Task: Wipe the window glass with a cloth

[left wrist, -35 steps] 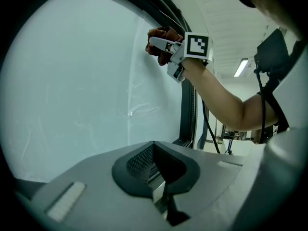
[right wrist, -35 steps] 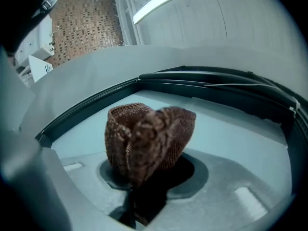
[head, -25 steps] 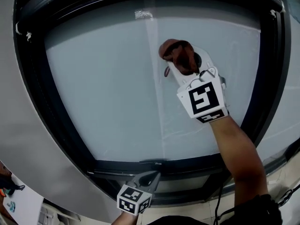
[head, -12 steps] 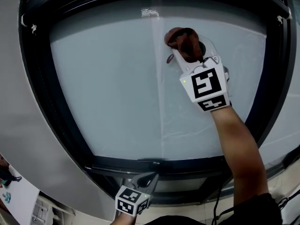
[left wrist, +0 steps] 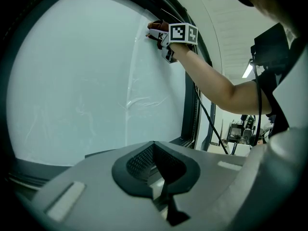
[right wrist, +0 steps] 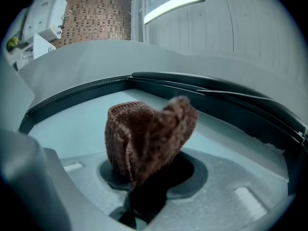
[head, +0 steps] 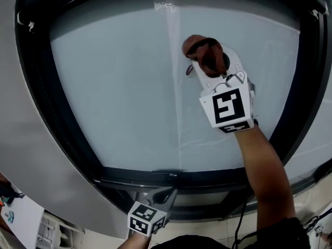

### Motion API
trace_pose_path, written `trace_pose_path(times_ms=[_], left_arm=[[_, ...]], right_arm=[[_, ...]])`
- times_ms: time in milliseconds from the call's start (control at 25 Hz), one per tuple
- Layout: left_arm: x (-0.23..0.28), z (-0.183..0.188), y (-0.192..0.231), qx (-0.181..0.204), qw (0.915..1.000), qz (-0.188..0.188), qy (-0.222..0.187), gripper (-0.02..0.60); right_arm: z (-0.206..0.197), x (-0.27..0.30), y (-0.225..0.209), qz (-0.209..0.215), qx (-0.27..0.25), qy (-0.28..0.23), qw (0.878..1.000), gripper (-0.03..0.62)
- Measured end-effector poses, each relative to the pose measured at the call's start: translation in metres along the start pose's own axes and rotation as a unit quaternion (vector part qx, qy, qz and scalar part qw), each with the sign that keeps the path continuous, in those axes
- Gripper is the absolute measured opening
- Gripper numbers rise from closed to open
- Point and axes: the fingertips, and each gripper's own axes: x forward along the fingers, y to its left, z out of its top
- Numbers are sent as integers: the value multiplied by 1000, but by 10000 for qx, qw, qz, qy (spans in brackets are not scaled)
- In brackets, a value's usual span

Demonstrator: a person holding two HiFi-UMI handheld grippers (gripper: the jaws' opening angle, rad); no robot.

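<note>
- Pressing a brown knitted cloth (head: 204, 53) against the window glass (head: 109, 87), the right gripper (head: 211, 69) has its jaws clamped on the bunched fabric, which bulges out past the jaw tips.
- The cloth sits in the upper part of the pane, right of centre, just beside a faint vertical streak (head: 177, 102) that runs down the glass.
- The right gripper's marker cube (head: 227, 107) faces the head camera, and a bare forearm (head: 264, 165) reaches up behind it from the lower right.
- The left gripper (head: 167, 194) hangs low, in front of the dark frame (head: 155, 179) along the pane's bottom edge and well apart from the cloth. Its 2 jaws are drawn together with nothing between them.
- In the left gripper view, the right gripper and cloth appear near the pane's top right corner, with thin smear lines across the glass beneath them.
- In the right gripper view, a lit strip light (right wrist: 173, 5) shows above the frame.
</note>
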Motion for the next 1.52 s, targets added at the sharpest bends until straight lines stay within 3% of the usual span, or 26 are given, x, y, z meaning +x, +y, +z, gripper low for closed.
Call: trace_pose_path(times_ms=[960,1520], left_arm=[[6,-12,-19,173,9986,-371,324,17],[5,-15,-18,134,9985,-409,342,17]], right_arm=[[-59,-63,95,210,272,437,9985,123],[-110,-115,182,427,424,707,9957,123]])
